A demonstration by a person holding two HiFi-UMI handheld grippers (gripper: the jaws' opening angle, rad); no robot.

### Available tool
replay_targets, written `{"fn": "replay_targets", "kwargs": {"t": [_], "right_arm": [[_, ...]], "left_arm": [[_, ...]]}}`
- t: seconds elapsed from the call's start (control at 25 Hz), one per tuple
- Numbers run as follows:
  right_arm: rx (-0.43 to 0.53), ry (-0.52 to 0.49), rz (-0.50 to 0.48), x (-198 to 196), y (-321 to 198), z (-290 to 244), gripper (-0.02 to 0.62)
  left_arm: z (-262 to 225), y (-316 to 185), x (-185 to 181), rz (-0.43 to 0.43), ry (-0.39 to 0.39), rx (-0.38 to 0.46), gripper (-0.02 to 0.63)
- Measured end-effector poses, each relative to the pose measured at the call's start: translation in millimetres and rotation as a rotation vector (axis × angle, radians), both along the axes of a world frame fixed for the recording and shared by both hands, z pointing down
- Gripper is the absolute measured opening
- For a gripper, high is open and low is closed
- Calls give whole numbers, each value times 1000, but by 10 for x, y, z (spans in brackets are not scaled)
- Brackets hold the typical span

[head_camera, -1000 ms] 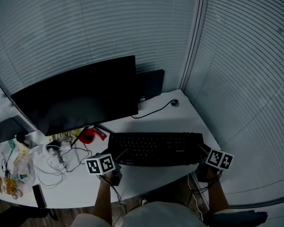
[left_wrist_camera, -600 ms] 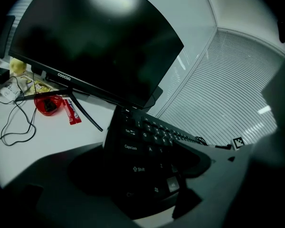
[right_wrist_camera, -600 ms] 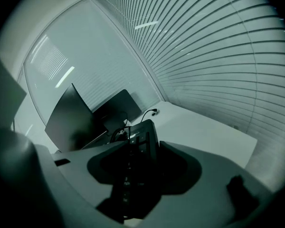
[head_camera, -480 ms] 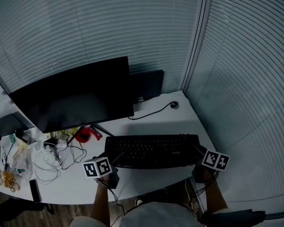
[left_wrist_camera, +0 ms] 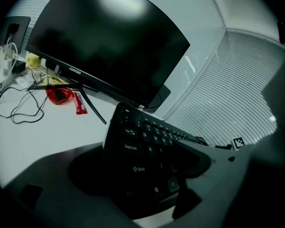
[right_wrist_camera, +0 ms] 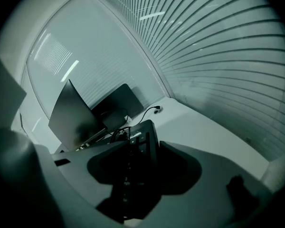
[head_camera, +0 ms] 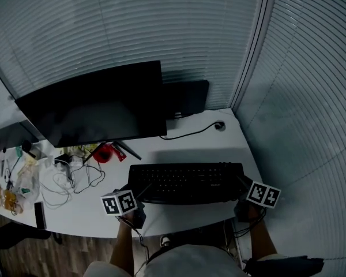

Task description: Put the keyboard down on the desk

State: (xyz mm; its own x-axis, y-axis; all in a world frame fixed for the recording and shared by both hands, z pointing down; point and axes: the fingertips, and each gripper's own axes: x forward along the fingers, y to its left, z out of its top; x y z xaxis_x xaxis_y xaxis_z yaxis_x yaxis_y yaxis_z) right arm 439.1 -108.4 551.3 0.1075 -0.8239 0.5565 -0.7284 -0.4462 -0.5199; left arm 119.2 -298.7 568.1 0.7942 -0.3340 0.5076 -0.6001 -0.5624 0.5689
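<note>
The left gripper [head_camera: 137, 194] was clamped on one end of the keyboard [head_camera: 187, 180] and the right gripper [head_camera: 244, 186] on the other, with the monitor [head_camera: 92, 105] beyond both.

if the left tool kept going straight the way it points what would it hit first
The keyboard, which sits clamped between its jaws. Beyond that, probably the lower right corner of the monitor, though depth is unclear.

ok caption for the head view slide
Left gripper and right gripper hold a black keyboard by its ends at the desk.
</note>
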Motion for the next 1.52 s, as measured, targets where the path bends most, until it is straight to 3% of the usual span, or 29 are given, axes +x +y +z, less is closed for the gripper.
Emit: {"fn": "replay_targets", "kwargs": {"t": [0.48,0.88,1.16,1.52], "right_arm": [[-40,-52,-146,-256,-402,285,210],[-73,-87,-366,-942,-1039,571,211],[-83,-111,-502,-1244,-1433,690,210],[-115,-108,-571,-1545,-1615,811,210]], "left_arm": [[164,114,-521,-153,-55,-42,405],[324,279,-1432,-378,-93,-81,405],[326,379,-1777,-513,-114,-81,405],[466,469,-2080,-587,-117,-107,405]]}}
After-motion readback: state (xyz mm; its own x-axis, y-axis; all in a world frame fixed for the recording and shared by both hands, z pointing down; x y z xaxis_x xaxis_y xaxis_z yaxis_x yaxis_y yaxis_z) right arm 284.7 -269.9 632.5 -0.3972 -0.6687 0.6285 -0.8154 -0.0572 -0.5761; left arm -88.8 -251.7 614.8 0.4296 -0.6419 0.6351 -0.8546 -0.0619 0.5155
